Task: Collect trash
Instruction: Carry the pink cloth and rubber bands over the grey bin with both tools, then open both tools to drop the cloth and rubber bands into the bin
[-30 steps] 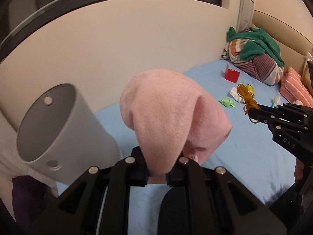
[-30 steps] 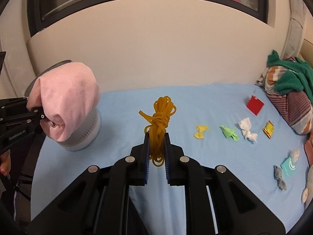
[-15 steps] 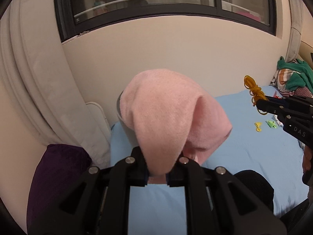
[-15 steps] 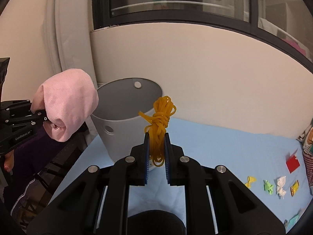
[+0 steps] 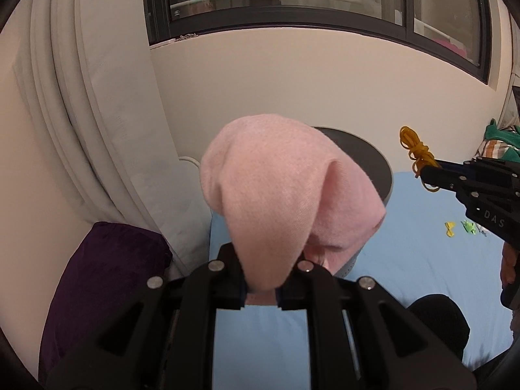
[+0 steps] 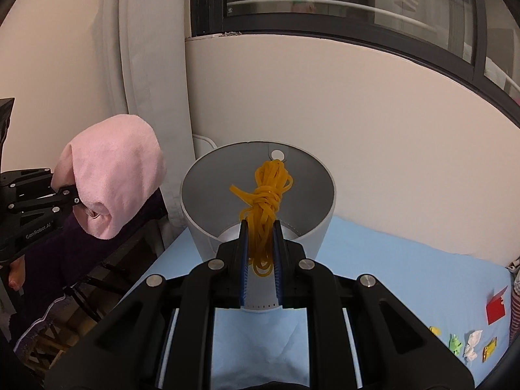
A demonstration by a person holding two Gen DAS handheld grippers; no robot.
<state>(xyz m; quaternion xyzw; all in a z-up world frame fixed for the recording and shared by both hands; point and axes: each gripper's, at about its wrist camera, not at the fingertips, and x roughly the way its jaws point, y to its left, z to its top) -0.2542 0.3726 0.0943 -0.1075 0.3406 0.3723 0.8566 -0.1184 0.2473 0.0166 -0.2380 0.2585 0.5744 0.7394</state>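
Pink cloth (image 5: 286, 195) in closed jaws hides most of the bin (image 5: 377, 162).

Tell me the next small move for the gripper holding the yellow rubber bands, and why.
Probably carry the right gripper a little further forward over the white bin's open mouth, then open. Its jaws are shut on the tangle of yellow rubber bands, which in its own view already lines up with the opening, though the gripper body seems short of the near rim. The bin looks empty.
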